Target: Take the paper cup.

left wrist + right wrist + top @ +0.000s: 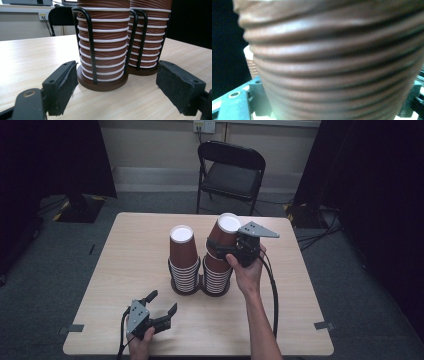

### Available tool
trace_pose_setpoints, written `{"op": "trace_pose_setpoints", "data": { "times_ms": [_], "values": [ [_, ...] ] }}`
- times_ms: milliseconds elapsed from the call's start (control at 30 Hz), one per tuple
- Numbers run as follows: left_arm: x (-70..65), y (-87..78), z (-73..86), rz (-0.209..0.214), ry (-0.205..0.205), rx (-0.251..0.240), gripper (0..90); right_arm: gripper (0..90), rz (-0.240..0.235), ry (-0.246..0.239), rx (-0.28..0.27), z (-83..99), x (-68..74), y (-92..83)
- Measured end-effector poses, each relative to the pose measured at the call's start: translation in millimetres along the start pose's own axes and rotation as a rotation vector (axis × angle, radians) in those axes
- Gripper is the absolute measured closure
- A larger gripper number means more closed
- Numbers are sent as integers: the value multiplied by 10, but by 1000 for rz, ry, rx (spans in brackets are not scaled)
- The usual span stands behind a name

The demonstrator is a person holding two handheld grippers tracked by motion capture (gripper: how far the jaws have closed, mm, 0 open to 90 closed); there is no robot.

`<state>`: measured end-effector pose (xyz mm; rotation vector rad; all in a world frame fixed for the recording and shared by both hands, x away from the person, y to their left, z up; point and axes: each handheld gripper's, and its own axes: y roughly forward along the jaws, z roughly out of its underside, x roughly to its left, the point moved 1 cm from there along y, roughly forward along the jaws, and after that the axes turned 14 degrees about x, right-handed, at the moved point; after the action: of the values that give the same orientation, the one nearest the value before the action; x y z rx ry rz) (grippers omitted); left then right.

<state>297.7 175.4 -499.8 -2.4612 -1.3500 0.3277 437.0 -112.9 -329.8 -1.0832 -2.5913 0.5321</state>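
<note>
On the light wooden desk (125, 270) stand two stacks of ribbed brown paper cups, each in a black wire holder on a round dark base, the two bases touching side by side near the desk's middle. The left stack (182, 262) is topped by a cup with its white inside showing. The right gripper (222, 251) has its jaws clamped around the top cup (224, 236) of the right stack (216, 275); that cup is tilted toward the far right and sits raised above the cups nested below it. In the right gripper view the cup's ribbed wall (337, 65) sits close up and blurred between the jaws. The left gripper (162, 307) rests low near the desk's near edge, its jaws wide apart and pointed at the holders, holding nothing. A black folding chair (230, 170) stands beyond the desk.
</note>
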Motion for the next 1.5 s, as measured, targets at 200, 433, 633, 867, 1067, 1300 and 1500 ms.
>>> {"op": "trace_pose_setpoints", "data": {
  "times_ms": [200, 433, 633, 867, 1067, 1300, 1500],
  "values": [
    [-1, -3, 3, -4, -3, -4, 173, 132, -9, 9, -7, -14, -4, -9],
    [-3, -6, 5, -7, -7, -9, 194, 132, -30, 24, -34, -108, -7, -51],
    [-6, -4, 4, -9, -5, -8, 194, 134, -36, 45, -56, -132, -69, -76],
    [-2, -5, 3, -7, 2, -6, 225, 135, -48, 49, -95, -244, -91, -188],
    [-15, -1, 1, -15, 11, -3, 227, 137, -25, 46, -105, -243, -113, -298],
    [-7, -2, 1, -3, 11, -1, 227, 138, 10, 61, -109, -205, -174, -437],
    [21, -7, 3, -2, -22, -10, 218, 138, 44, 72, -113, -126, -246, -580]
  ]
}}
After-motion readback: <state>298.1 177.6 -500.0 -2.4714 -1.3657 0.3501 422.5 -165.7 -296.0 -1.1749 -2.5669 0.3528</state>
